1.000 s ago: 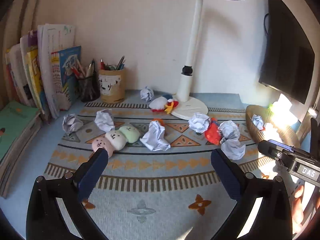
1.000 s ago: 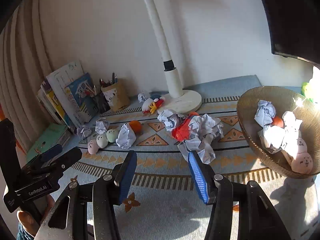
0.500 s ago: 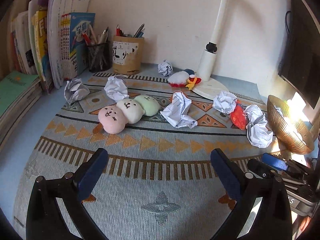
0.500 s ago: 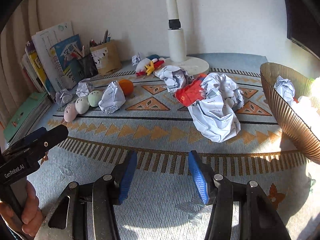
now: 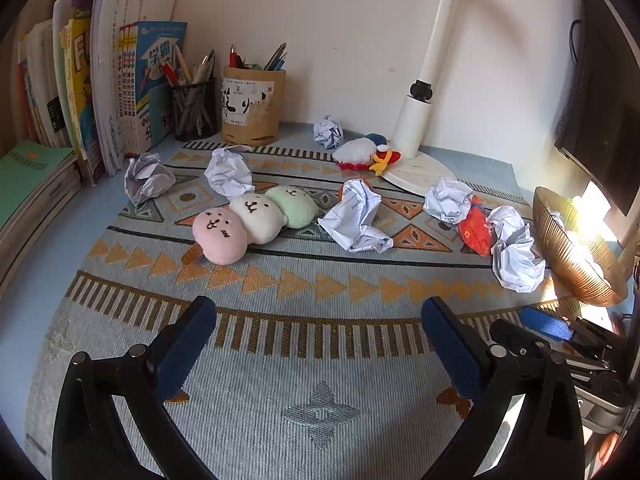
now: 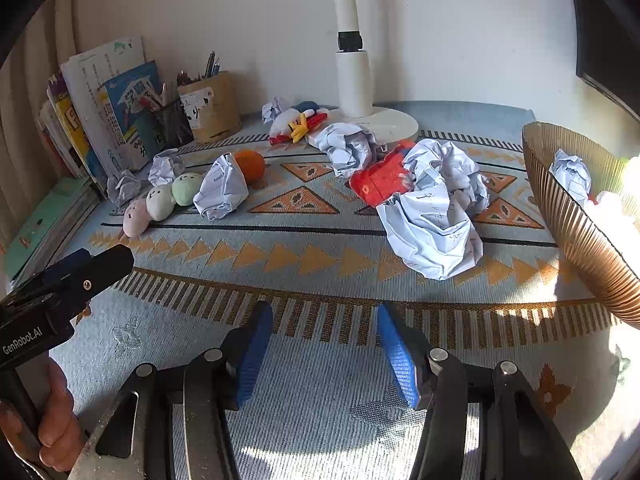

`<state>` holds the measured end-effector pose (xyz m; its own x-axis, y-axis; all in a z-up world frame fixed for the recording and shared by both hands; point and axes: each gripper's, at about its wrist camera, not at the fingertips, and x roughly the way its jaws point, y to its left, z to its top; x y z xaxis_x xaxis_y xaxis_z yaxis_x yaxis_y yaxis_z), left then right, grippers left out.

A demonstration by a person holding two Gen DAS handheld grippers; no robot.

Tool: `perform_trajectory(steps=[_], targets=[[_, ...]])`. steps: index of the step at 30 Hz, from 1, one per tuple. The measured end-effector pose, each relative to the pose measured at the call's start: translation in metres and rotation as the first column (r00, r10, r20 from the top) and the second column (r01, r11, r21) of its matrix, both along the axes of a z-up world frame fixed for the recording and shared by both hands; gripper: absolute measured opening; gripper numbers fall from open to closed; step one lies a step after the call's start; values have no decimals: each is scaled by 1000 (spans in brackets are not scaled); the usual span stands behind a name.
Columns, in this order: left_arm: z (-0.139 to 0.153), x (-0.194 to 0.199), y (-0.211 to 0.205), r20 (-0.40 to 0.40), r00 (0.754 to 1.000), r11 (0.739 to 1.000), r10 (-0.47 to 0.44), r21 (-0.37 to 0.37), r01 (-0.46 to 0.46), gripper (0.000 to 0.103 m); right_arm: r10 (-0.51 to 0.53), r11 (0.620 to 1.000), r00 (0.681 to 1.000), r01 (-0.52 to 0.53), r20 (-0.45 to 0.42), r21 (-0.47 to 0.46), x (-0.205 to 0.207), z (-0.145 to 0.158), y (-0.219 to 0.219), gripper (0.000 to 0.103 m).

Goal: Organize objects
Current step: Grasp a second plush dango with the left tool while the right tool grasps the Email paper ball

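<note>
Several crumpled paper balls lie on a patterned mat (image 5: 320,360); the nearest big paper ball (image 6: 432,232) lies ahead of my right gripper (image 6: 324,344), which is open and empty low over the mat. A pink, white and green plush dumpling toy (image 5: 252,224) lies ahead of my left gripper (image 5: 316,344), also open and empty. A crumpled red wrapper (image 6: 380,176), an orange ball (image 6: 250,164) and a duck plush (image 5: 364,154) lie further back. A gold ribbed bowl (image 6: 576,224) at the right holds paper balls.
A white desk lamp (image 5: 416,120) stands at the back. Two pen holders (image 5: 252,108) and upright books (image 5: 120,92) line the back left wall. Green books (image 5: 28,184) lie stacked at the left. A dark monitor (image 5: 600,100) hangs at the right.
Both grippers have dropped lower and moved closer to the mat and the objects. Their jaws stay open as before.
</note>
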<state>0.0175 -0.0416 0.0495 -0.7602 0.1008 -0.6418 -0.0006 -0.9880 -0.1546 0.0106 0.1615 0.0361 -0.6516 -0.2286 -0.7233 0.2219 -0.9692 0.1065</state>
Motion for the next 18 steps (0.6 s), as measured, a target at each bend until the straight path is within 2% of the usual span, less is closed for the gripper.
perform_trajectory(steps=[13,18], targets=[[-1,0,-6,5,1000,999,4,36,-4,102,-5,1000,1000,5,-2,30,1,-1,-3,58],[1,-6,-25,64,997,994,-51,98,45,102,30,999,999,-30,24,24,-3,-3,-5,59]])
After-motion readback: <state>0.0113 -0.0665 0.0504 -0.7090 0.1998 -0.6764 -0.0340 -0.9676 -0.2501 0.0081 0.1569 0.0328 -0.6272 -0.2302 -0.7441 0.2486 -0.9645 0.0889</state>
